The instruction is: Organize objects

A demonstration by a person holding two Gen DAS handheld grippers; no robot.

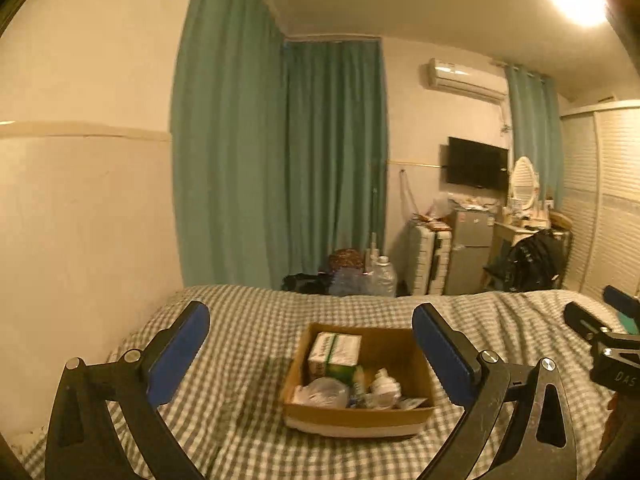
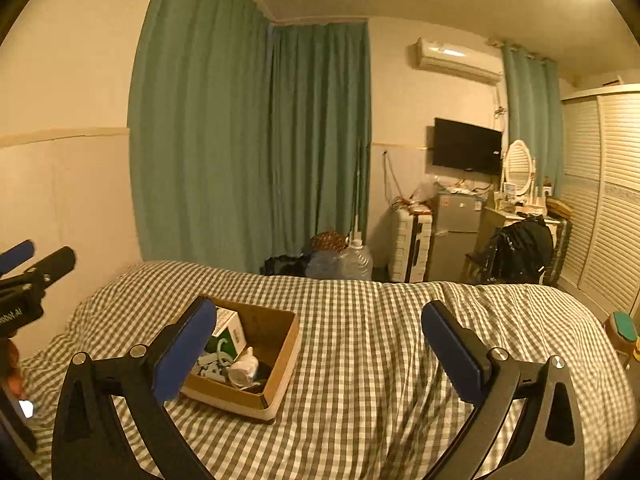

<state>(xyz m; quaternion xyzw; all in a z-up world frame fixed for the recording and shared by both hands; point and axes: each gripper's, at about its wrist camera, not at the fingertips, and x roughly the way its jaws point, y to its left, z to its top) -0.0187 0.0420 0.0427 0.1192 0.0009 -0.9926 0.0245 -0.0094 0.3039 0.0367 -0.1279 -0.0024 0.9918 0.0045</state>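
The cardboard box [image 1: 357, 412] is brown, open at the top, with a pale band along its lower edge. It stands on the bed [image 1: 248, 344], which has a grey and white checked cover. Inside are a white and green carton [image 1: 335, 354] standing against the far left corner, a crumpled clear bag [image 1: 322, 392] and some small white items that are too blurred to name.

The left hand-held gripper [image 1: 311, 350] has its blue fingers wide apart and empty; the box lies ahead, between them. The right hand-held gripper [image 2: 319, 350] is also spread and empty; the box is beside its left finger, partly hidden behind it. The box looks nearly square, so I cannot tell its long axis.
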